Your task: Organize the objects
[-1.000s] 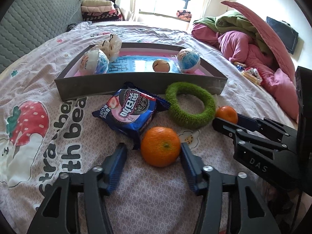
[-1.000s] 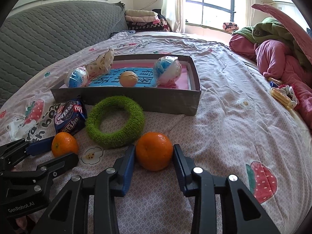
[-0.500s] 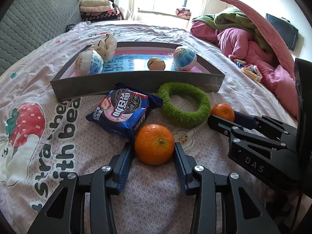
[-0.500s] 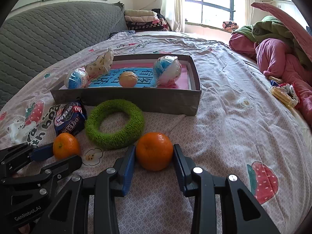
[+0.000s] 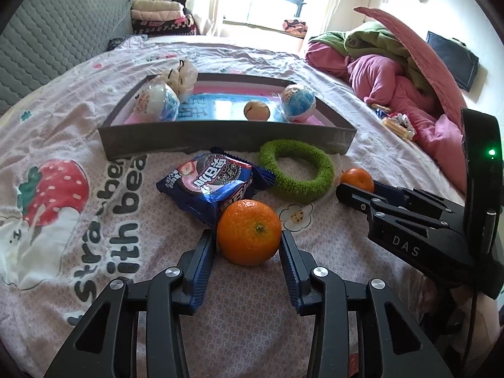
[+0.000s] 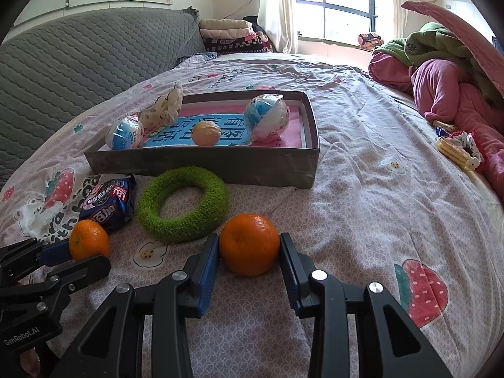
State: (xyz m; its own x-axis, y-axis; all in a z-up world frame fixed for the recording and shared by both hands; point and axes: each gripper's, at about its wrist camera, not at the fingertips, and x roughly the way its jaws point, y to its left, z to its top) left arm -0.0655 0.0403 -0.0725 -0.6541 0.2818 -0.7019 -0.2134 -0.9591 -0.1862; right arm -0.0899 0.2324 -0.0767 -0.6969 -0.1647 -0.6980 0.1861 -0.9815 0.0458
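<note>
Left wrist view: left gripper (image 5: 248,242), jaws having just closed, pinches a round orange tangerine (image 5: 249,232) on the printed bedsheet (image 5: 78,220), before the grey cardboard tray (image 5: 220,137).
Right wrist view: right gripper (image 6: 249,250) clamps a second round orange tangerine (image 6: 249,244) beside the fuzzy green ring (image 6: 184,204).

The oranges (image 5: 249,232) (image 6: 249,244) had a dimpled, faintly shiny peel. The ring (image 6: 183,203) looked like fuzzy green cloth, rough-piled. The biscuit packet (image 5: 211,186) was glossy crinkled plastic film. The tray (image 6: 201,165) walls read as matt grey card, perhaps paper-covered. The bed (image 6: 362,189) sheet was soft printed cloth, and the fingers (image 5: 201,267) wore ribbed blue pads on matt black plastic.
</note>
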